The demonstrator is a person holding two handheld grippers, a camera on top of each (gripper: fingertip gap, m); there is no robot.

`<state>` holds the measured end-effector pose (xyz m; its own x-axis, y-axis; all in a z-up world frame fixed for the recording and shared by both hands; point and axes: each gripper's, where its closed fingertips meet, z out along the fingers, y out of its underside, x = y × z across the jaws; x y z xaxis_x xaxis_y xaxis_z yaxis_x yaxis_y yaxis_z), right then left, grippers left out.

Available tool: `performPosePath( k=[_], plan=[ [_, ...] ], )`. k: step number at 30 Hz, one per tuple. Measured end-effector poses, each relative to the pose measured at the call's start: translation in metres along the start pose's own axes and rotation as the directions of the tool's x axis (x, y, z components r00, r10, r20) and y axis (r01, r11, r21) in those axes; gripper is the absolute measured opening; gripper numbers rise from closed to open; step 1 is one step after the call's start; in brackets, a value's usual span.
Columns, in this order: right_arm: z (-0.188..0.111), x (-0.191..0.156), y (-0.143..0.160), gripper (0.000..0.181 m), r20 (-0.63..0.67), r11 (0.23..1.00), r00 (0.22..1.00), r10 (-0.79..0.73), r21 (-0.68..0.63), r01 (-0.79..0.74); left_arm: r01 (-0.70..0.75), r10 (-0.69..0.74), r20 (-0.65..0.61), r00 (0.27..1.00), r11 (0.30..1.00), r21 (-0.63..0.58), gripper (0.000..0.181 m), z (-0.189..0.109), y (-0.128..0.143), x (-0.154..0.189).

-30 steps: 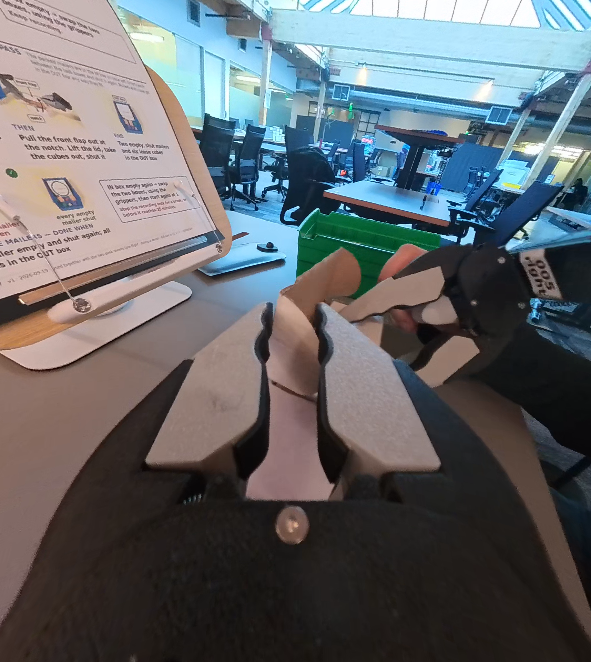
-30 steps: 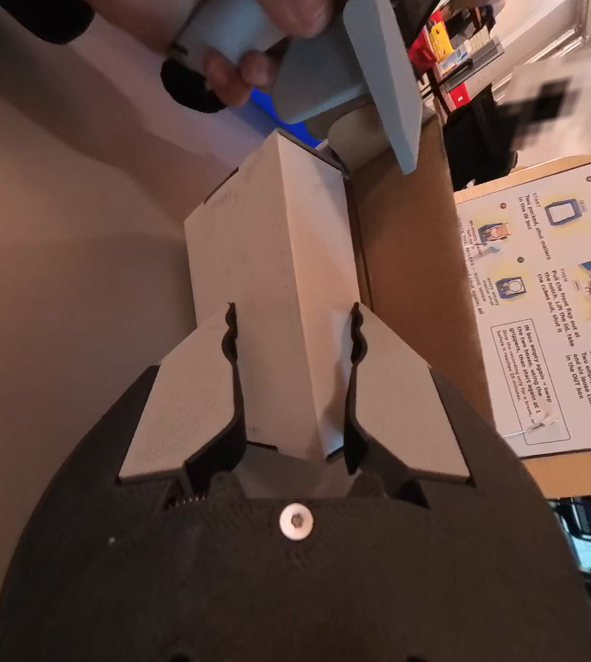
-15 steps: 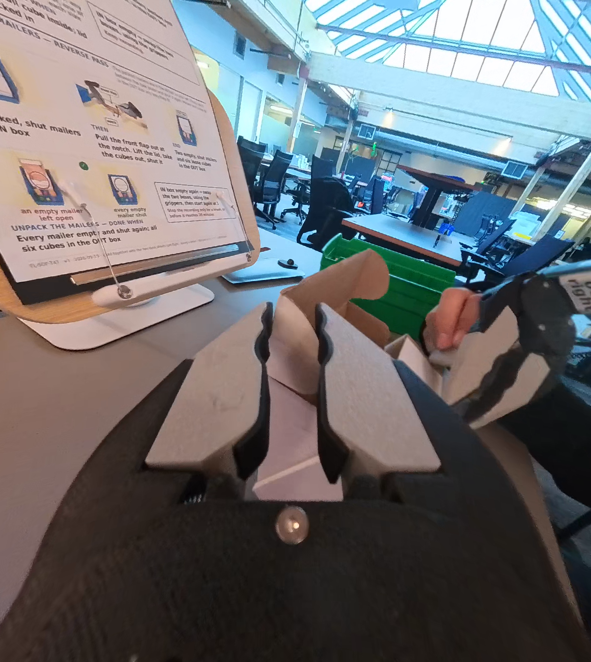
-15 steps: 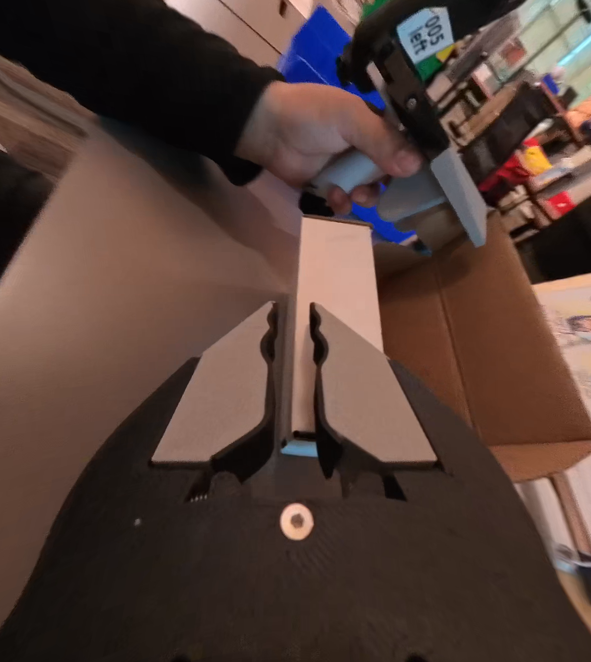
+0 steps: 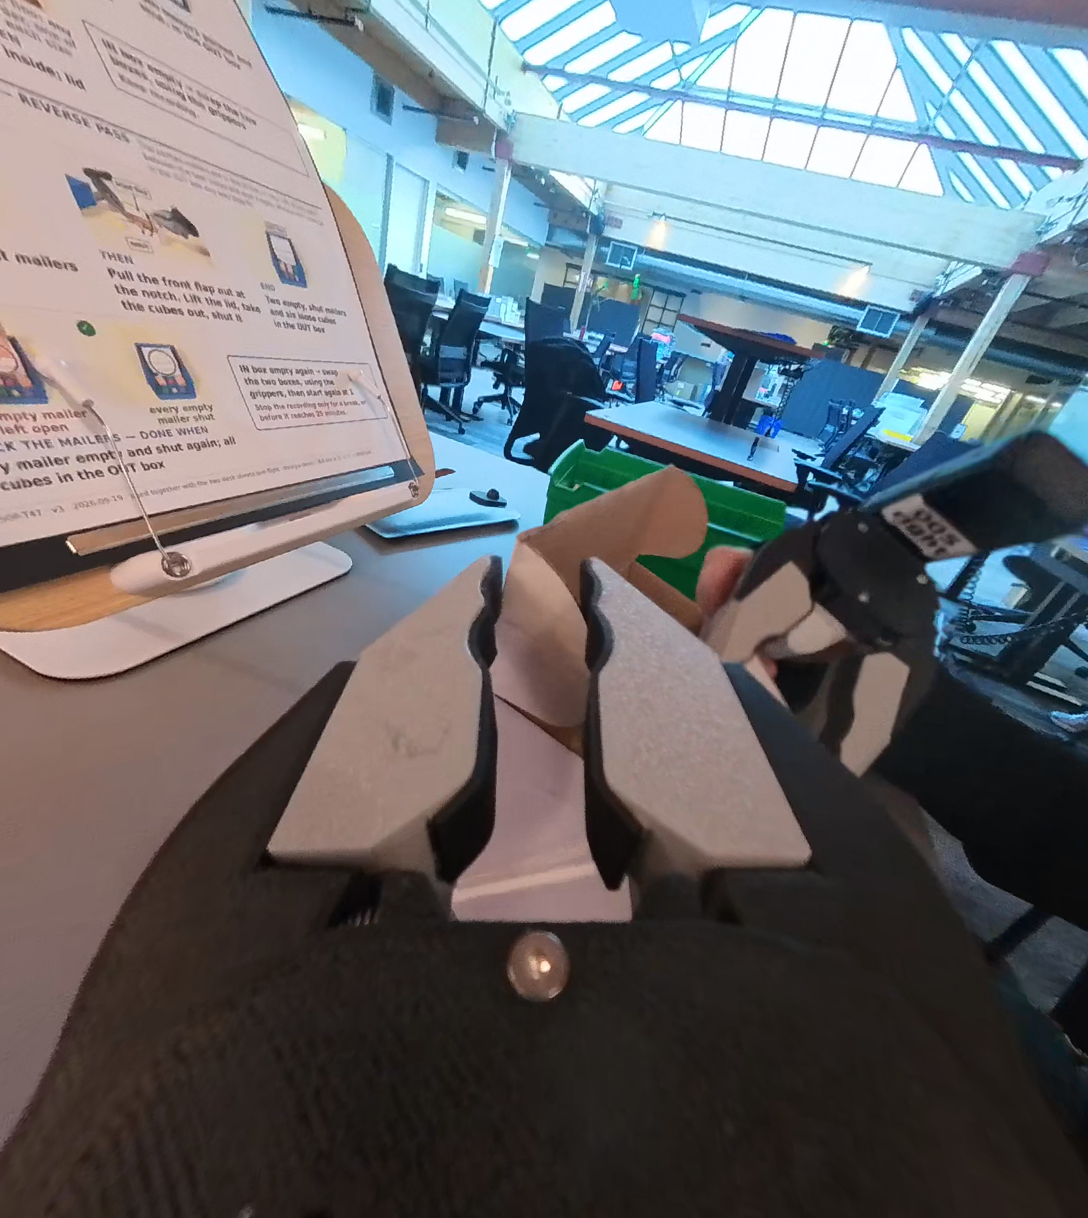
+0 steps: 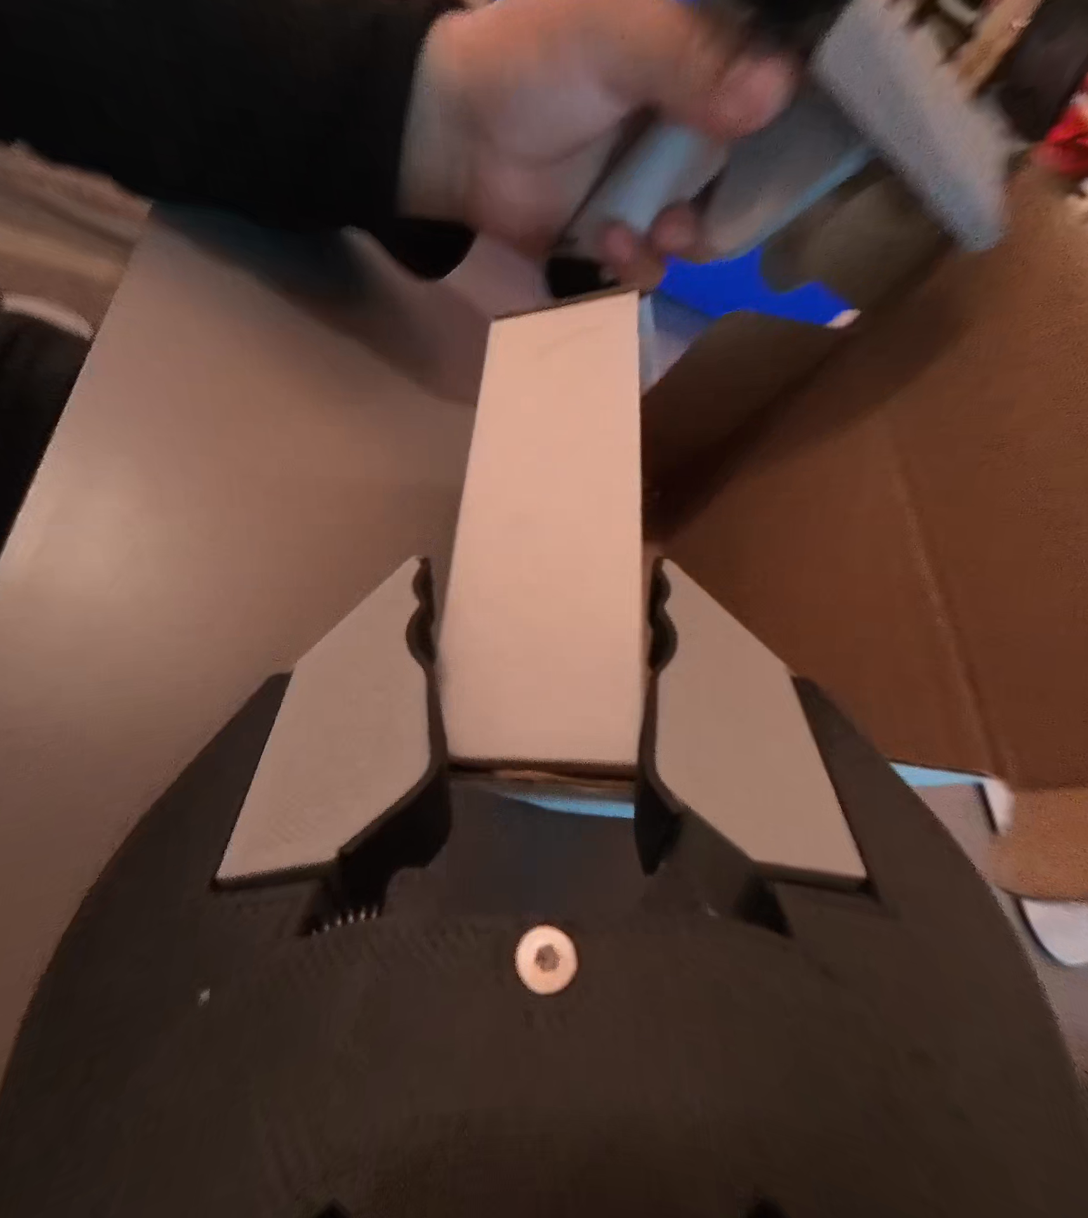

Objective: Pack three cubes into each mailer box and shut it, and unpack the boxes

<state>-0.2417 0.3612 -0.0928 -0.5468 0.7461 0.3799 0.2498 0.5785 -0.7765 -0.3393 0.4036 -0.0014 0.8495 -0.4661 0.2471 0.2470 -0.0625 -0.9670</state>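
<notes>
Behind the grey desk stretches an open office under skylights, with an instruction stand at left. Left gripper has its fingers clamped on the mailer box flap; right gripper has its fingers closed against the box's white side panel, held above the desk.

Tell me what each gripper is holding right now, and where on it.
Left gripper pinches the mailer box by a cardboard flap. Right gripper straddles the box's white side panel; its grip looks loose.
</notes>
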Motion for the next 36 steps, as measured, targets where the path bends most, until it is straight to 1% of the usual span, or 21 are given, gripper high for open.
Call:
performPosePath(
  k=[1, 3, 4, 6, 7, 8, 9, 11, 14, 16, 18, 21, 22, 23, 24, 27, 29, 31, 32, 34, 36],
  plan=[
    [0.002, -0.008, 0.002, 0.063, 0.033, 1.000, 0.999, -0.028, -0.009, 0.028, -0.002, 0.002, -0.002, 1.000, 1.000, 0.014, 0.022, -0.001, -0.003, 0.001],
    [0.001, -0.023, -0.001, 0.063, 0.099, 0.998, 0.993, -0.065, 0.015, 0.064, -0.013, 0.013, 0.007, 1.000, 0.999, 0.029, 0.022, -0.003, -0.006, 0.000],
    [-0.001, -0.030, -0.004, 0.059, 0.143, 0.998, 0.988, -0.064, 0.035, 0.060, -0.023, 0.023, 0.013, 1.000, 0.999, 0.039, 0.022, -0.004, -0.008, 0.000],
    [-0.008, -0.050, -0.006, 0.029, 0.269, 0.998, 0.962, -0.039, 0.050, 0.026, -0.037, 0.035, 0.048, 0.998, 0.998, 0.050, 0.019, -0.006, -0.011, -0.005],
    [-0.010, -0.060, -0.003, 0.023, 0.337, 0.999, 0.941, -0.019, 0.034, 0.008, -0.041, 0.037, 0.079, 0.996, 0.998, 0.040, 0.016, -0.008, -0.010, -0.011],
    [-0.010, -0.067, 0.003, 0.024, 0.383, 1.000, 0.924, 0.005, 0.000, -0.005, -0.044, 0.041, 0.110, 0.993, 0.999, 0.025, 0.007, -0.011, -0.008, -0.018],
    [-0.007, -0.071, 0.011, 0.026, 0.406, 0.999, 0.914, 0.027, -0.044, -0.010, -0.047, 0.044, 0.136, 0.990, 0.999, 0.020, 0.006, -0.013, -0.007, -0.025],
    [-0.005, -0.072, 0.013, 0.025, 0.417, 0.998, 0.908, 0.048, -0.059, -0.025, -0.037, 0.038, 0.194, 0.980, 0.999, -0.008, 0.005, -0.016, 0.000, -0.041],
    [-0.005, -0.072, 0.014, 0.025, 0.423, 0.998, 0.905, 0.050, -0.061, -0.026, 0.036, -0.019, 0.246, 0.969, 0.997, -0.063, 0.004, -0.016, 0.021, -0.063],
    [-0.005, -0.072, 0.014, 0.025, 0.427, 0.998, 0.903, 0.053, -0.060, -0.030, 0.111, -0.075, 0.269, 0.960, 0.986, -0.123, 0.005, -0.014, 0.041, -0.077],
    [-0.006, -0.073, 0.014, 0.024, 0.434, 0.998, 0.899, 0.056, -0.058, -0.034, 0.197, -0.127, 0.305, 0.944, 0.958, -0.209, 0.006, -0.014, 0.065, -0.090],
    [-0.008, -0.074, 0.014, 0.022, 0.446, 0.998, 0.894, 0.050, -0.053, -0.029, 0.271, -0.159, 0.334, 0.929, 0.907, -0.322, 0.007, -0.017, 0.096, -0.104],
    [-0.009, -0.073, 0.012, 0.021, 0.447, 0.999, 0.893, 0.046, -0.042, -0.030, 0.285, -0.167, 0.339, 0.926, 0.898, -0.336, 0.007, -0.017, 0.101, -0.107],
    [-0.010, -0.070, 0.007, 0.025, 0.438, 0.999, 0.898, 0.044, -0.020, -0.039, 0.302, -0.188, 0.332, 0.924, 0.893, -0.334, 0.007, -0.016, 0.102, -0.107],
    [-0.011, -0.065, 0.002, 0.031, 0.421, 0.998, 0.906, 0.044, 0.012, -0.054, 0.310, -0.206, 0.321, 0.924, 0.895, -0.320, 0.012, -0.015, 0.100, -0.106],
    [-0.015, -0.045, -0.011, 0.047, 0.339, 0.990, 0.939, 0.060, 0.097, -0.098, 0.327, -0.254, 0.293, 0.922, 0.915, -0.235, 0.021, -0.014, 0.084, -0.101],
    [-0.016, -0.029, -0.015, 0.054, 0.265, 0.984, 0.961, 0.076, 0.136, -0.115, 0.296, -0.235, 0.290, 0.928, 0.936, -0.188, 0.025, -0.016, 0.072, -0.100],
    [-0.018, -0.017, -0.018, 0.053, 0.218, 0.977, 0.971, 0.096, 0.167, -0.133, 0.251, -0.202, 0.288, 0.936, 0.957, -0.143, 0.030, -0.018, 0.058, -0.099],
    [-0.019, -0.013, -0.019, 0.051, 0.207, 0.974, 0.973, 0.104, 0.179, -0.142, 0.238, -0.196, 0.281, 0.939, 0.964, -0.122, 0.030, -0.019, 0.053, -0.096],
    [-0.019, -0.014, -0.017, 0.045, 0.221, 0.972, 0.969, 0.112, 0.177, -0.153, 0.229, -0.198, 0.266, 0.943, 0.969, -0.089, 0.028, -0.019, 0.044, -0.092],
    [-0.016, -0.021, -0.012, 0.040, 0.255, 0.978, 0.961, 0.110, 0.144, -0.150, 0.221, -0.195, 0.259, 0.946, 0.973, -0.072, 0.026, -0.020, 0.039, -0.089]
  ],
)
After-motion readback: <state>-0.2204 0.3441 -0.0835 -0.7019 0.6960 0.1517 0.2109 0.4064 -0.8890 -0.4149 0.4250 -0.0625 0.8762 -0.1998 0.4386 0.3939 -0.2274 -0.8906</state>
